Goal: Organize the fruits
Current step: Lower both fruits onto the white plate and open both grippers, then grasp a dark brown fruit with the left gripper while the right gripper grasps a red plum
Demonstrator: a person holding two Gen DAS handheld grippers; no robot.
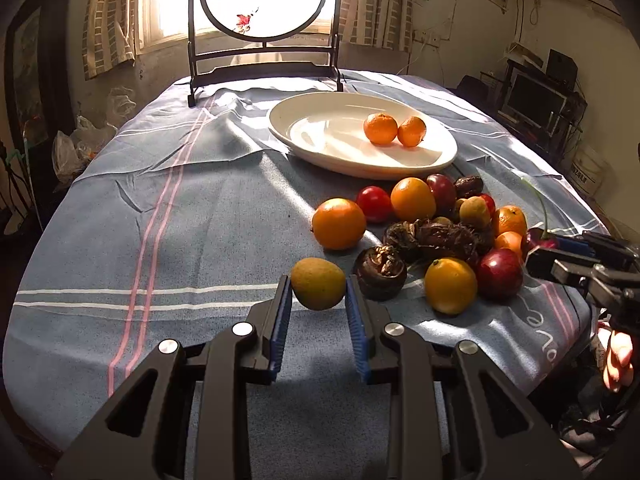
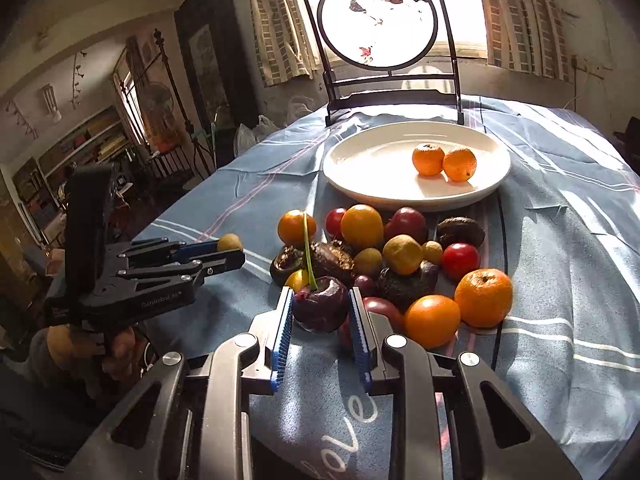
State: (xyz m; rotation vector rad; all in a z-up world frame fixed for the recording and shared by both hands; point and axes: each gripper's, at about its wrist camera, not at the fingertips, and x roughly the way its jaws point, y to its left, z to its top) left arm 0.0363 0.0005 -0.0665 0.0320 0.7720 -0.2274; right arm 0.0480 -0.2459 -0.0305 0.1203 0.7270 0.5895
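Two tangerines [image 1: 394, 130] sit on the white plate [image 1: 304, 152]; the fruit pile [image 1: 436, 232] remains on the tablecloth [image 1: 180, 220], so you are early. Your left gripper [image 1: 318, 300] clamps a yellow-green longan [image 1: 318, 284]; your right gripper [image 2: 320, 312] clamps a dark cherry [image 2: 320, 304]. Only the right wrist view shows the cherry's stem [image 2: 307, 248].

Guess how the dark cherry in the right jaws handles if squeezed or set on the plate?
The cherry looks round and glossy, so it would probably roll on the smooth white plate. Its skin shows a dent, so likely soft; squeeze gently. The thin green stem would probably flex, not bear load.
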